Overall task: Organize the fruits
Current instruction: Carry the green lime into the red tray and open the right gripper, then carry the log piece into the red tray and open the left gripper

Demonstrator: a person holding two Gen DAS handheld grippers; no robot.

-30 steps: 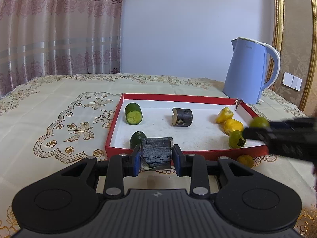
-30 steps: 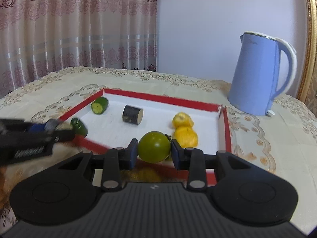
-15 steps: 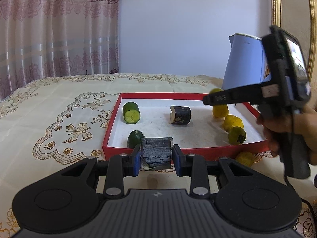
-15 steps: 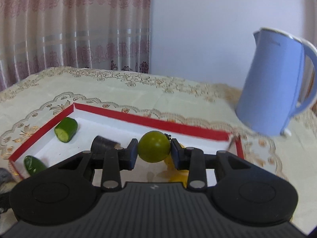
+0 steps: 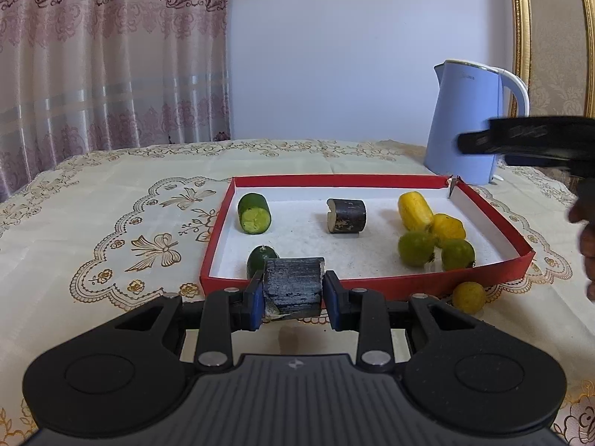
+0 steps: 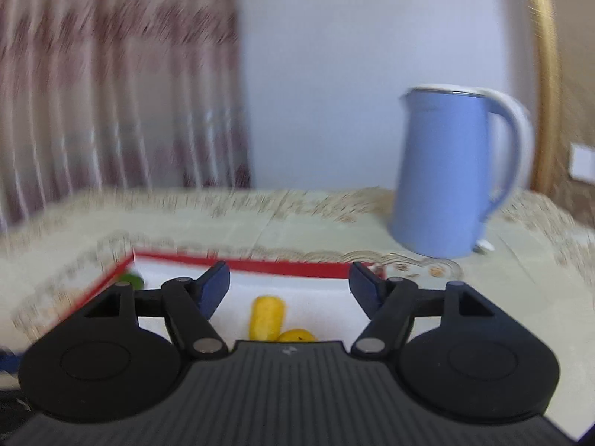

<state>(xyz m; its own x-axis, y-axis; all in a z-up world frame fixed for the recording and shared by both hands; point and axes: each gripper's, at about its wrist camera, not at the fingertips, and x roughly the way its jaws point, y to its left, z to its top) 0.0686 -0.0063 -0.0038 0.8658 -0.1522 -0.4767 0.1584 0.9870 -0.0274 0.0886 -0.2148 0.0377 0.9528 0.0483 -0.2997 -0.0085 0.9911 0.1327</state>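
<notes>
**Fruit sort: mostly in, two pieces left**

Red tray (image 5: 366,282) holds two cucumber pieces (image 5: 254,213) at its left edge, a dark chunk (image 5: 346,215) mid-back, and yellow and green fruits (image 5: 416,248) bunched at the right edge. Left gripper (image 5: 293,294) is clamped on a second dark chunk (image 5: 293,286), hovering at the tray's front edge. Right gripper (image 6: 288,284) is opening, nothing between its jaws (view blurred). One yellow fruit (image 5: 468,296) sits on the tablecloth (image 5: 111,200) outside the front-right corner. By my read, those two are what's left.

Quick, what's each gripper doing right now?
Left gripper: closed on the dark cylindrical piece, in front of the red tray.
Right gripper: jaws opening, nothing between them.
</notes>
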